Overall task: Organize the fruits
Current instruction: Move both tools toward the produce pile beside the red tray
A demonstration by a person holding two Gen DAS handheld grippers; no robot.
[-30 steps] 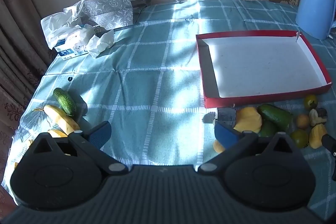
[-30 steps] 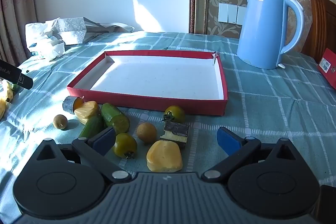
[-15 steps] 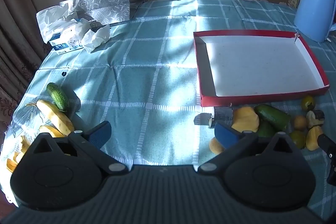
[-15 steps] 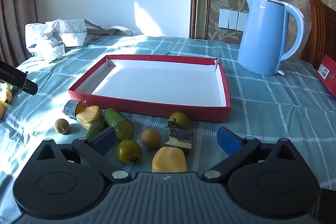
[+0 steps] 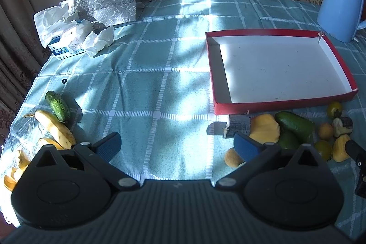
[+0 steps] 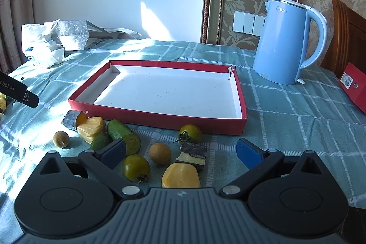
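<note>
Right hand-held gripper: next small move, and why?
Probably lower the right hand-held gripper onto the small round brown fruit between its open fingers and close. The red tray holds nothing yet, all the fruit lies on the cloth before it, and this piece sits nearest, unobstructed.

Red tray [image 6: 157, 116], lt-blue kettle [image 6: 283, 42], teal checked cloth [image 5: 141, 88].
</note>
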